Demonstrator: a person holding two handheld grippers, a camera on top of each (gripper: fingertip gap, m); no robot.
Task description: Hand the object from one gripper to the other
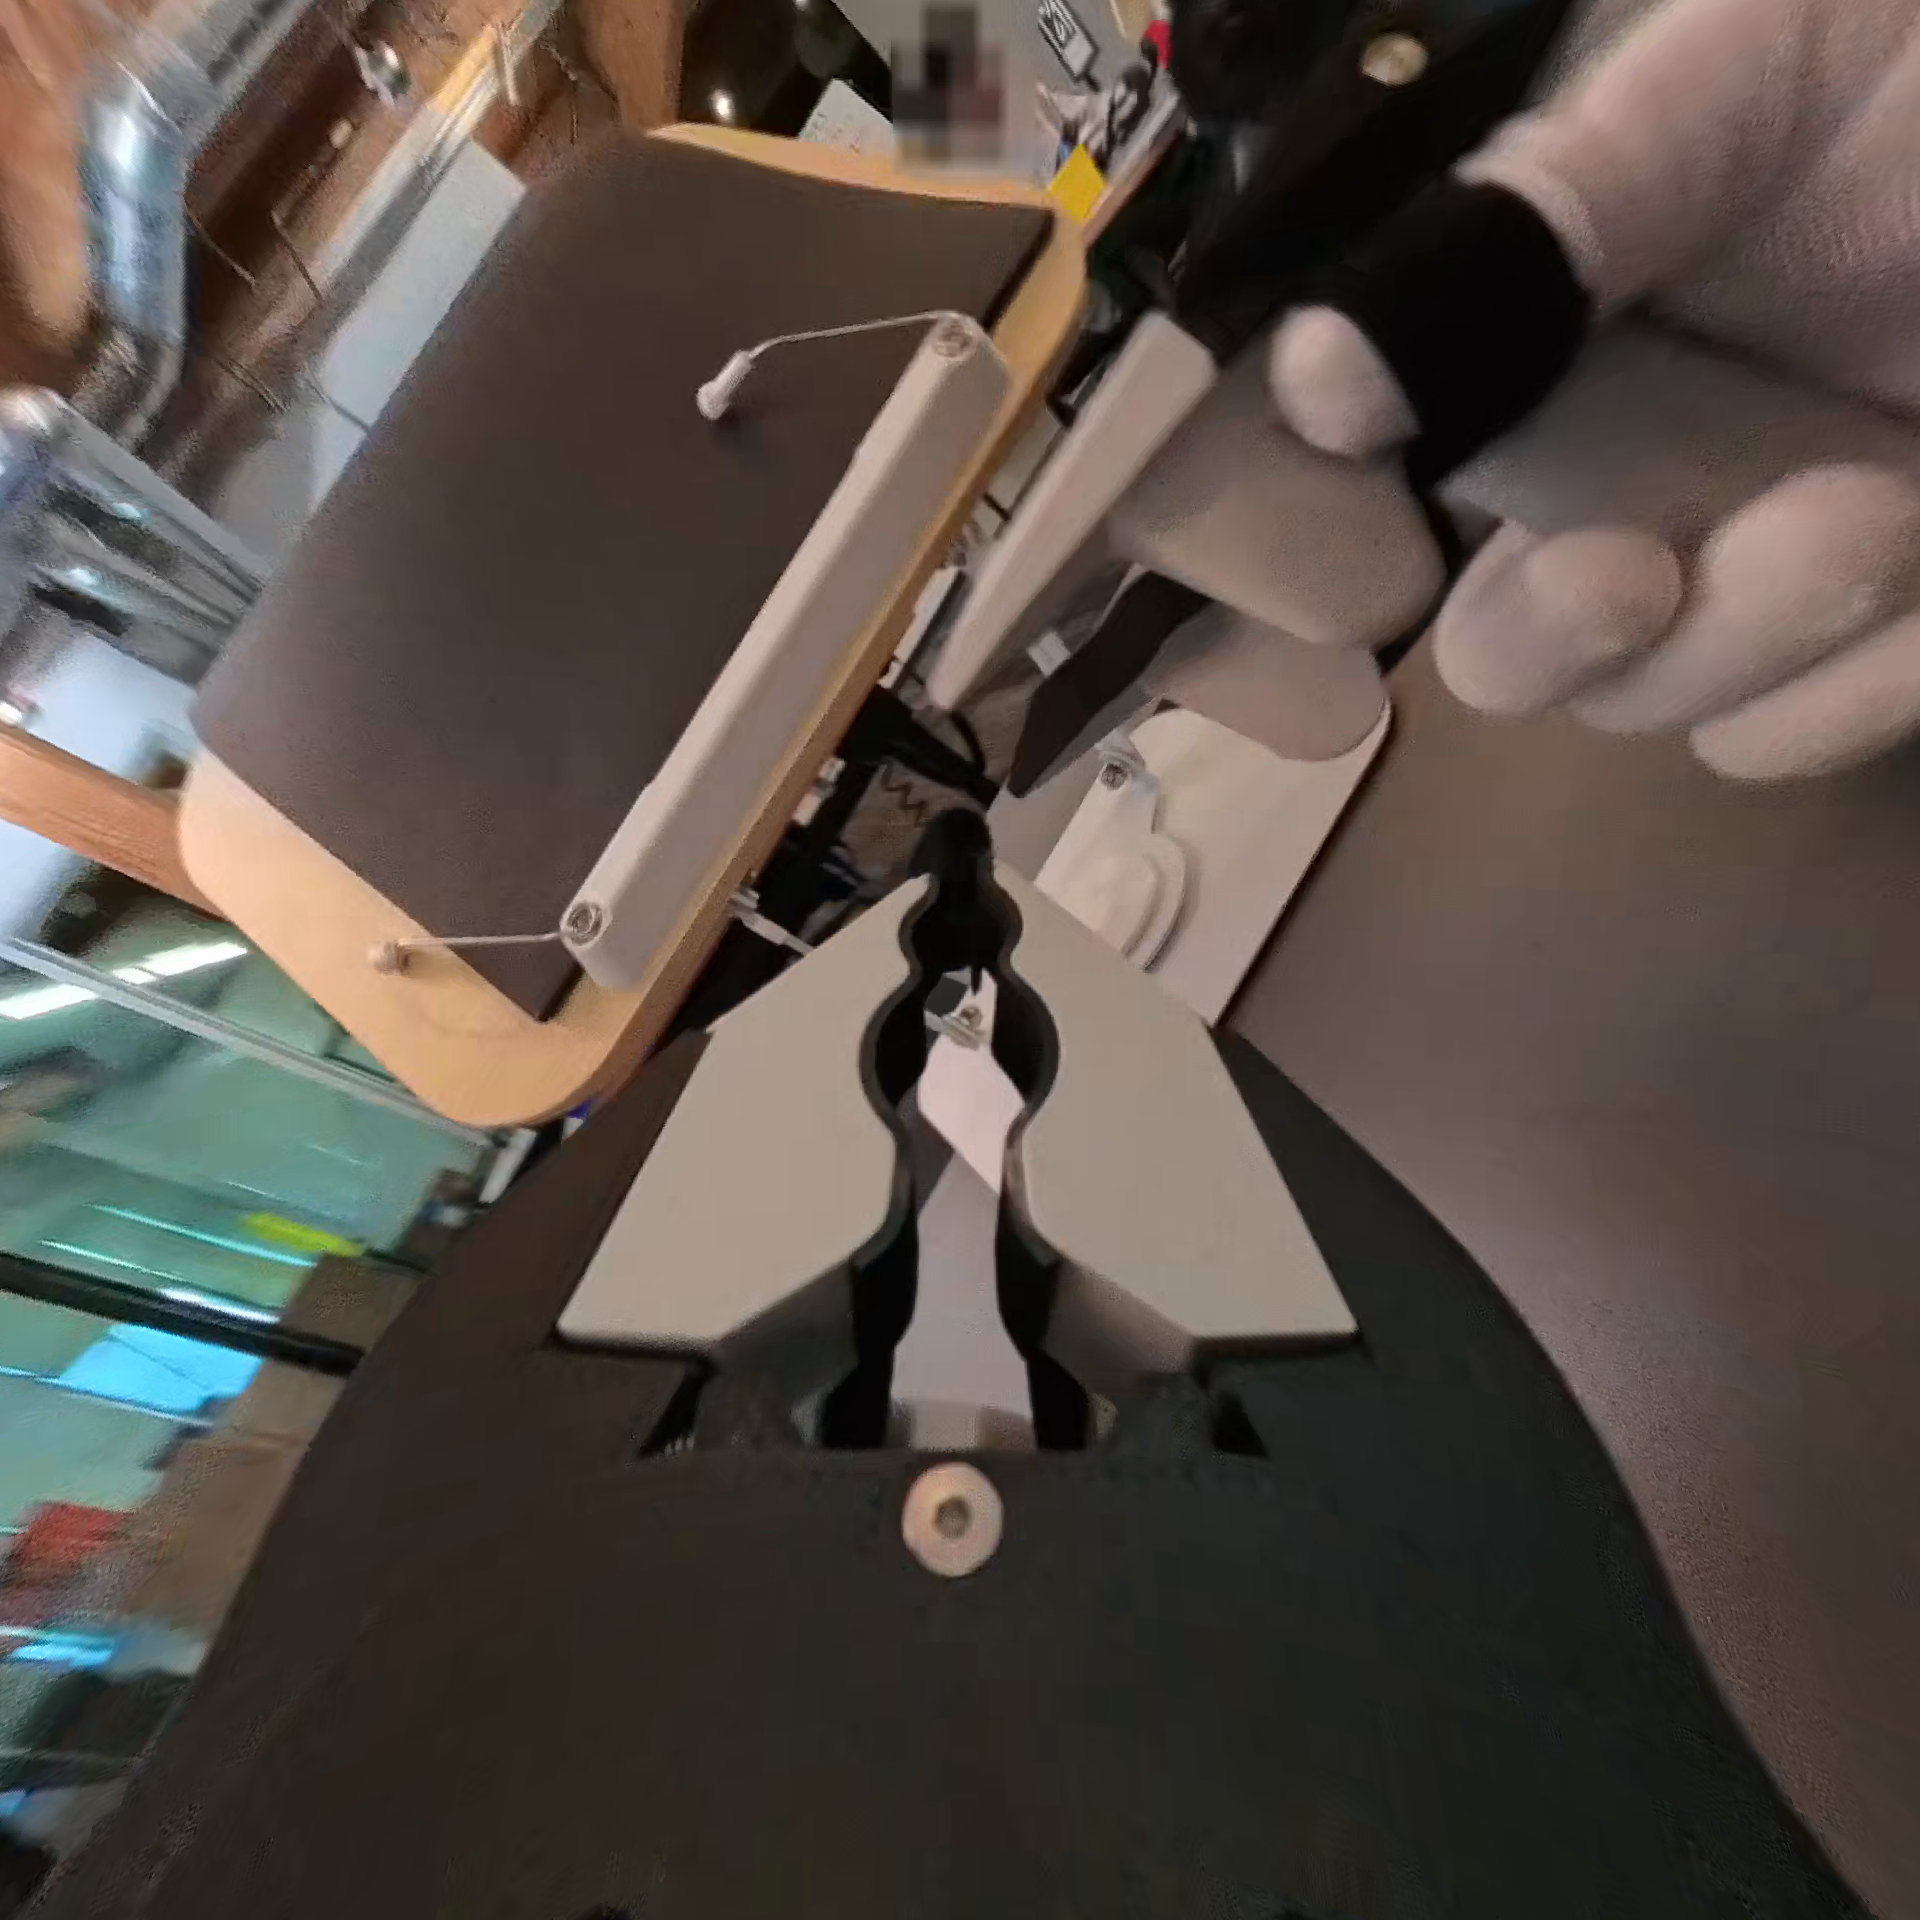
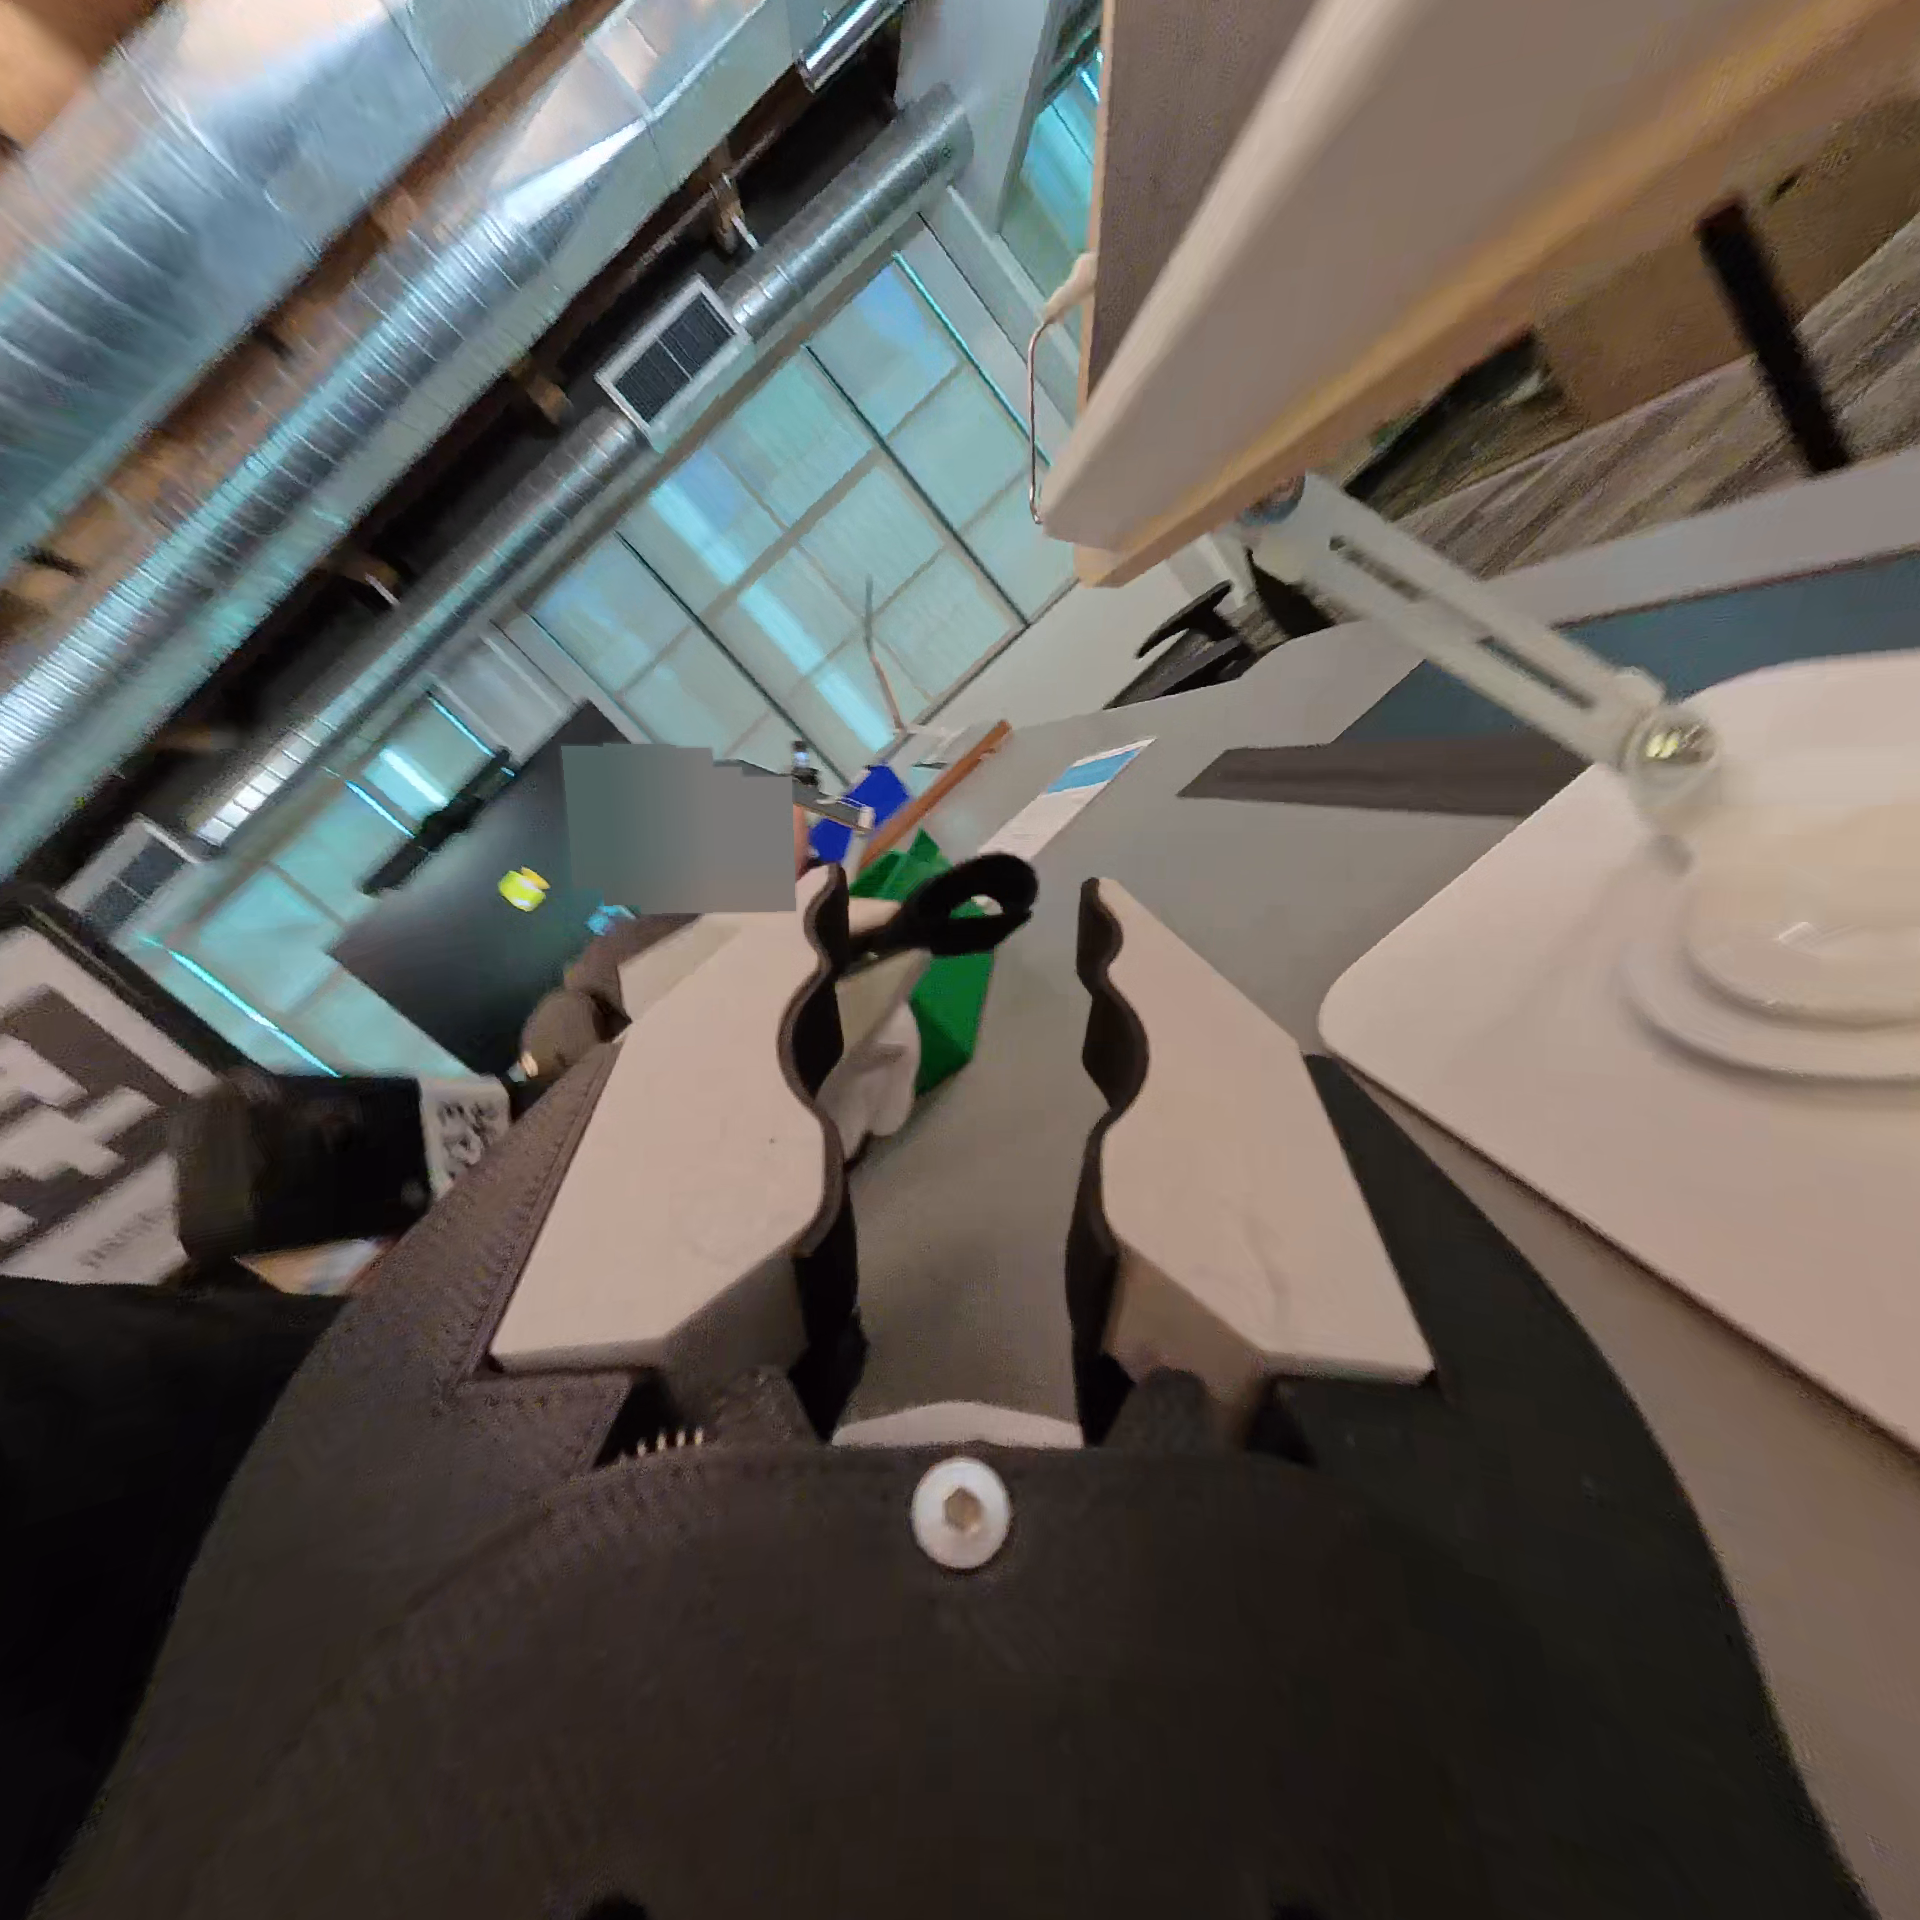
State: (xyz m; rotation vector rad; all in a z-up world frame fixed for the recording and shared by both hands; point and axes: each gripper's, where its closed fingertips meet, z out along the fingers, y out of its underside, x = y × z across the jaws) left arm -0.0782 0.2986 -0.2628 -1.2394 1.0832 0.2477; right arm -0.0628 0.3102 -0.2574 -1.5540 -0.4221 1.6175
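A small black looped object (image 1: 961,868) sticks out from the tips of my left gripper (image 1: 961,904), which is shut on it and holds it in the air. In the right wrist view the object's loop (image 2: 982,909) sits between the tips of my right gripper (image 2: 961,894), whose jaws stand well apart around it without touching it. In the left wrist view the right gripper (image 1: 1081,717), held by a white-gloved hand (image 1: 1662,623), comes in from the upper right with its tip just above the object.
A tilted wooden board with a dark mat and a white bar (image 1: 582,582) stands close on the left. A white stand with a round base (image 2: 1766,956) sits on a white tabletop to the right. A green box (image 2: 951,1013) lies beyond the fingers. My left and right fingertips are right by each other.
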